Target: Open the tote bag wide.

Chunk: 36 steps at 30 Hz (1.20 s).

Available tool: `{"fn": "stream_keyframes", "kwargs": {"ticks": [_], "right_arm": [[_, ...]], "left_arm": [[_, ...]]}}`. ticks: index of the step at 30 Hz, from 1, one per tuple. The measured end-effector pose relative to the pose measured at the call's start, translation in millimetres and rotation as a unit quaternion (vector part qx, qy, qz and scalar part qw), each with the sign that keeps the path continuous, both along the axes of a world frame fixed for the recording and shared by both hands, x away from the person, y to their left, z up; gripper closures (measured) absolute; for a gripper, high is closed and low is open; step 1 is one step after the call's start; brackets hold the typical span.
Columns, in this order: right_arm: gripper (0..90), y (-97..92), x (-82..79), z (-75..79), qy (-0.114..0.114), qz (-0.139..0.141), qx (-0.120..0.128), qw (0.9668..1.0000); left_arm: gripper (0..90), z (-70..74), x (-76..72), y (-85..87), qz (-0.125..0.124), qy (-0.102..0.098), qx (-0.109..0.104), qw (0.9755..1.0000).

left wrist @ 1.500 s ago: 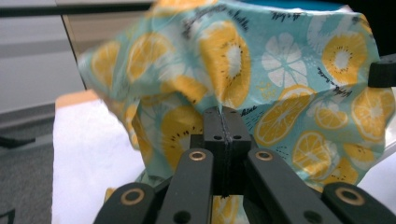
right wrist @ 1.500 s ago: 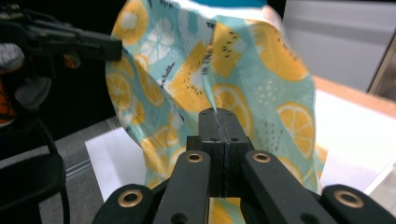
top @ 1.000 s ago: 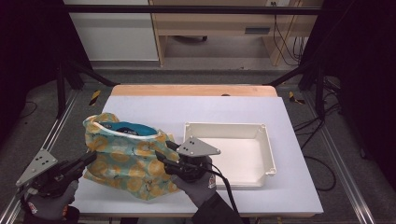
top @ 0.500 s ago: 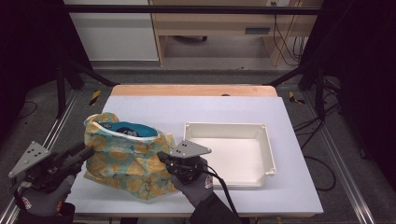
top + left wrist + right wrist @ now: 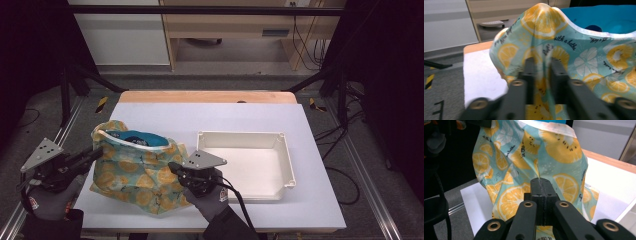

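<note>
A fabric bag (image 5: 135, 172) printed with lemon slices and lined in teal stands open-mouthed at the table's left front. My left gripper (image 5: 96, 152) is at the bag's left side. In the left gripper view its jaws have just been closing, and a fold of the bag (image 5: 586, 57) is pinched in my left gripper (image 5: 541, 63). My right gripper (image 5: 173, 166) is at the bag's right side. In the right gripper view my right gripper (image 5: 541, 181) is shut tight, with a crease of the bag (image 5: 524, 157) caught at its tips.
A shallow white tray (image 5: 240, 135) lies to the right of the bag, just past my right hand. The white table (image 5: 210, 117) has a wooden strip along its far edge. Metal rails run along both sides, and the floor is dark beyond them.
My left gripper has risen along the bag's left side. The right gripper has stayed about where it was at the bag's right side.
</note>
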State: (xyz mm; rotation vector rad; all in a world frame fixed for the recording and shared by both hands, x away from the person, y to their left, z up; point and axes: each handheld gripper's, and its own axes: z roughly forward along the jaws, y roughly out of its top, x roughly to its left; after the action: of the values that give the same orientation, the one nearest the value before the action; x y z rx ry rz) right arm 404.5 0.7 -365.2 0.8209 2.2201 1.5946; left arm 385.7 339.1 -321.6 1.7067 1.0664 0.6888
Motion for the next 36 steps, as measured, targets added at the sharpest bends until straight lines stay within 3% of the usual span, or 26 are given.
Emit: {"fn": "stream_keyframes", "kwargs": {"ticks": [2, 9, 13, 17, 36], "right_arm": [[90.0, 1.1, -1.1, 1.9, -0.005, 0.002, 0.003, 1.0000], [90.0, 9.1, -7.5, 11.1, -0.023, 0.010, 0.004, 0.9997], [90.0, 9.9, -8.6, 7.5, -0.017, 0.014, -0.001, 0.9998], [90.0, 9.6, -8.6, 0.9, -0.010, 0.010, -0.002, 0.9999], [90.0, 3.9, -10.4, -35.2, 0.027, -0.003, -0.007, 0.9996]], "left_arm": [[88.8, 1.0, -4.4, 1.5, 0.003, -0.006, 0.000, 1.0000], [89.4, -3.2, -23.3, 10.4, 0.013, -0.026, -0.010, 0.9995], [89.3, -12.0, -30.3, 14.6, 0.005, -0.028, -0.019, 0.9994], [89.3, -19.1, -31.2, 12.5, 0.004, -0.027, -0.011, 0.9996], [89.3, -64.9, -22.7, 2.3, -0.014, 0.024, 0.016, 0.9995]]}}
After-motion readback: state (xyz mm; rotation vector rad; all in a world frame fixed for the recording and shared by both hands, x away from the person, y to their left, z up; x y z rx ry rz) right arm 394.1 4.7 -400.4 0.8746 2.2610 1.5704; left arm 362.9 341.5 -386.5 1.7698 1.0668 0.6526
